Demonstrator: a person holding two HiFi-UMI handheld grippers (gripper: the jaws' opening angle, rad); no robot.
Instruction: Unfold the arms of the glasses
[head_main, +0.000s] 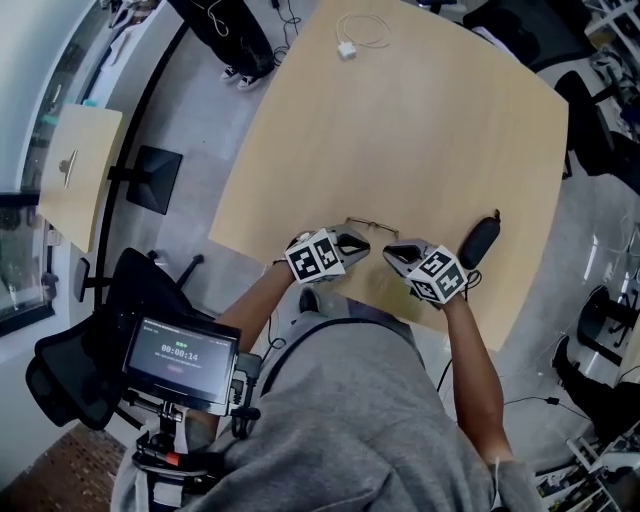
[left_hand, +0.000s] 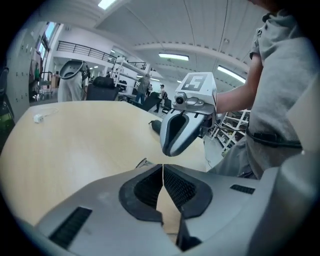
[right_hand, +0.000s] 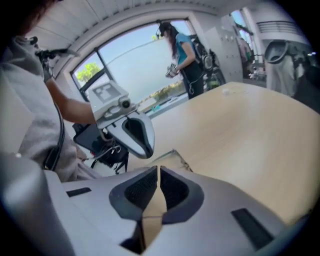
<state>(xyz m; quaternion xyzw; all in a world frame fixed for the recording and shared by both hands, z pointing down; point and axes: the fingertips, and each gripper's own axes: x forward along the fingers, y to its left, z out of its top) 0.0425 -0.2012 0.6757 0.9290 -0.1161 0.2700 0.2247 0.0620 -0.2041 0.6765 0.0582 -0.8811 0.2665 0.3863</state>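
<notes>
There are the glasses, a thin, dark wire frame stretched sideways over the light wooden table, close to its near edge; the arms are too fine to tell folded from open.

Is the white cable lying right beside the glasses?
No, the cable lies near the far edge of the table, while the glasses sit close to the near edge.
</notes>
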